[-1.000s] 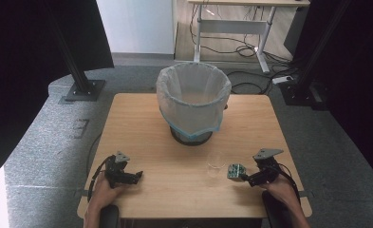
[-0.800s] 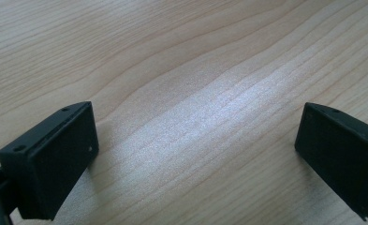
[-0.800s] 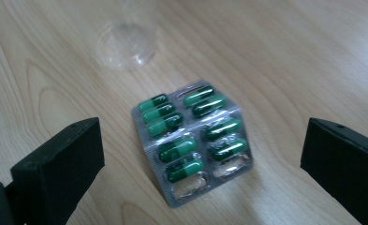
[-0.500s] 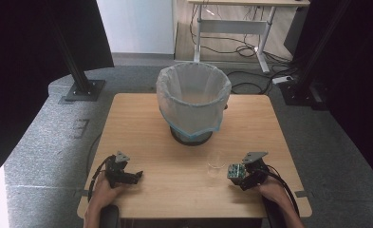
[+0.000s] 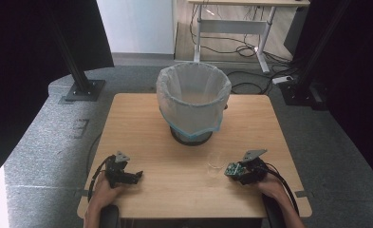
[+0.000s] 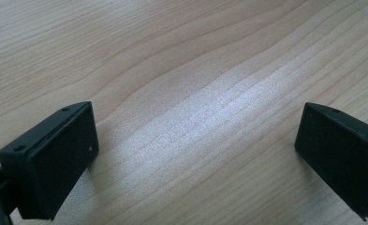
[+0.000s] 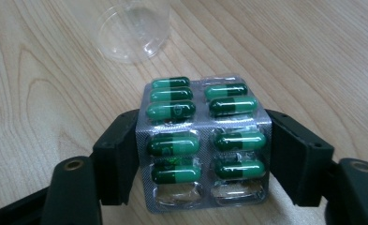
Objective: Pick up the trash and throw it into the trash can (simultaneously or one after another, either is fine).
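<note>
Right hand-held gripper (image 5: 235, 171) moved left toward clear cup (image 5: 217, 161), jaws clenched on green capsule blister pack (image 7: 203, 140), left hand-held gripper (image 5: 132, 176) unchanged, released, resting near left on bench (image 5: 174, 190).

No readable text, label or number anywhere — the blister pack (image 7: 202, 145) bears none legible.

looks like a lab or test studio: black curtains (image 5: 27, 57), stand bases (image 5: 82, 89) on grey carpet (image 5: 41, 137), cabled desk (image 5: 241, 19) behind.
</note>
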Tool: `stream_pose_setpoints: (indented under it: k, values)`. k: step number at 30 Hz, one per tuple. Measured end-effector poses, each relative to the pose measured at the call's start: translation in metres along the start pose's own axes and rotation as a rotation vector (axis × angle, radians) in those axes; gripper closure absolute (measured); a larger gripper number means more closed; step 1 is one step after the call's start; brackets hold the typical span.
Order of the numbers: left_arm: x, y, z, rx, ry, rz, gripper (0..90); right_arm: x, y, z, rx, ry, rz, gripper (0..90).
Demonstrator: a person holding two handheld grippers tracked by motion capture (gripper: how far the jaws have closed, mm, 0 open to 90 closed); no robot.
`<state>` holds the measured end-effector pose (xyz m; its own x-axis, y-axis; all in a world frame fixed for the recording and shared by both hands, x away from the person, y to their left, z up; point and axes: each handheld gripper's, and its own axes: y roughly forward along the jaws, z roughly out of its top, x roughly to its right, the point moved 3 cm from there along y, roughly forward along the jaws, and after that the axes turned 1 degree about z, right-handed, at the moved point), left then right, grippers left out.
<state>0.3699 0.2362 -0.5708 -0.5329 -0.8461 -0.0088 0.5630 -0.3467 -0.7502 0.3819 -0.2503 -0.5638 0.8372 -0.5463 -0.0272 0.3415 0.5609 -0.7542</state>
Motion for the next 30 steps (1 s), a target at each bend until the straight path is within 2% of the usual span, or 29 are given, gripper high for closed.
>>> stream_pose_setpoints:
  k: [3,13,14,17,21,30]
  values:
    - [0.000,0.000,0.000,0.000,0.000,0.000,0.0,0.000,-0.001,-0.001,-0.004,0.021,-0.004,32.4]
    - [0.000,0.000,0.000,0.000,-0.001,0.000,0.0,0.003,-0.012,0.000,-0.013,0.041,-0.027,32.7]
    - [0.000,0.000,0.000,0.000,-0.001,0.000,0.0,0.003,-0.017,0.001,-0.008,0.060,-0.031,32.8]
    - [0.000,0.000,0.000,0.001,-0.001,0.000,0.0,0.004,-0.020,0.001,-0.002,0.077,-0.036,32.8]
    - [0.000,0.000,0.000,0.001,-0.001,0.000,0.0,0.004,-0.029,0.006,0.011,0.099,-0.046,32.8]
    - [0.000,0.000,0.000,0.000,-0.001,0.000,0.0,0.003,-0.043,0.020,0.025,0.111,-0.062,32.8]
